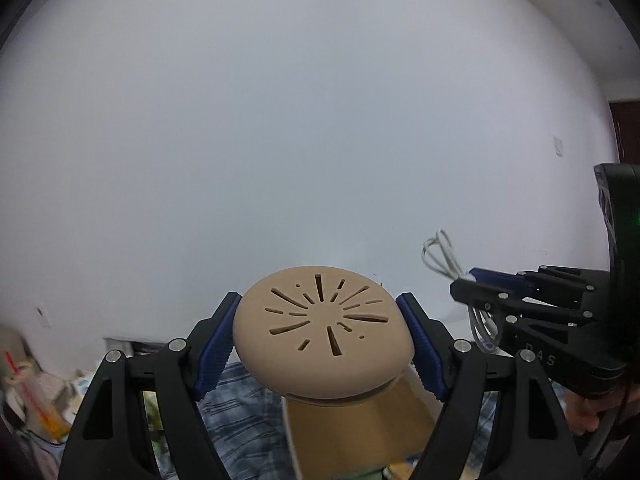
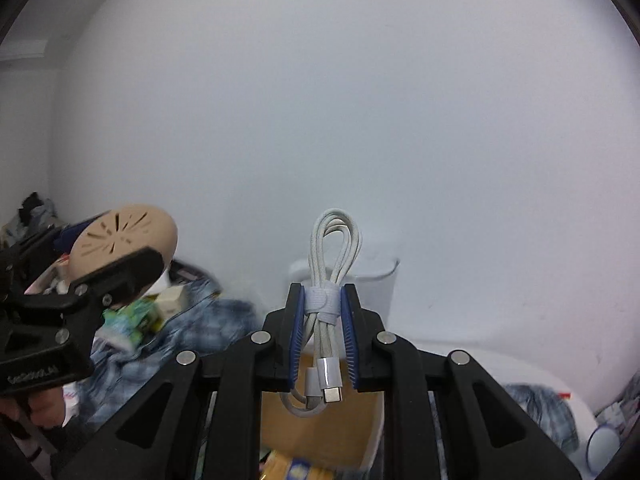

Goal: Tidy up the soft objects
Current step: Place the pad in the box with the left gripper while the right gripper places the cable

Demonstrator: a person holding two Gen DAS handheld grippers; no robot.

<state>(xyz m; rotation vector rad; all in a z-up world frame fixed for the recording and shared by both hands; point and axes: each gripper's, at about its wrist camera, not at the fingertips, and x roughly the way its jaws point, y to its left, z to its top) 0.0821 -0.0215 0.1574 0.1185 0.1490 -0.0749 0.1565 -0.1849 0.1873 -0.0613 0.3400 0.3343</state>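
Left wrist view: my left gripper (image 1: 322, 334) held a tan pouch (image 1: 320, 332), a rounded, cushion-like disc with a smooth matte skin and thin slits cut in a sunburst over its upper face. Its blue ribbed pads (image 1: 214, 354) pressed on the two opposite edges of the disc, so the jaws stood wide but closed on it. A seam ran round the lower rim. Beneath it lay an open cardboard box (image 1: 360, 424) with plain brown walls, on a blue plaid cloth (image 1: 236, 408). To the right, my right gripper (image 1: 466, 282) appeared side-on, black and angular, with loops of white cable (image 1: 440, 258) sticking out past its tip. A smooth pale wall (image 1: 280, 120) filled the background.

Right wrist view: my right gripper (image 2: 323, 320) was clamped narrow on the cable bundle (image 2: 332, 248), a braided white cord folded into long loops and bound at the waist by a soft grey strap (image 2: 320, 300), which sat between the blue pads. Two metallic plug ends (image 2: 326, 376) hung below the strap. The box (image 2: 320, 432) lay under the fingers. At left, the left gripper (image 2: 124, 260) carried the pouch (image 2: 120, 236) above crumpled plaid cloth (image 2: 192, 328) and blurred clutter. A white container (image 2: 376, 284) stood behind the bundle against the wall.
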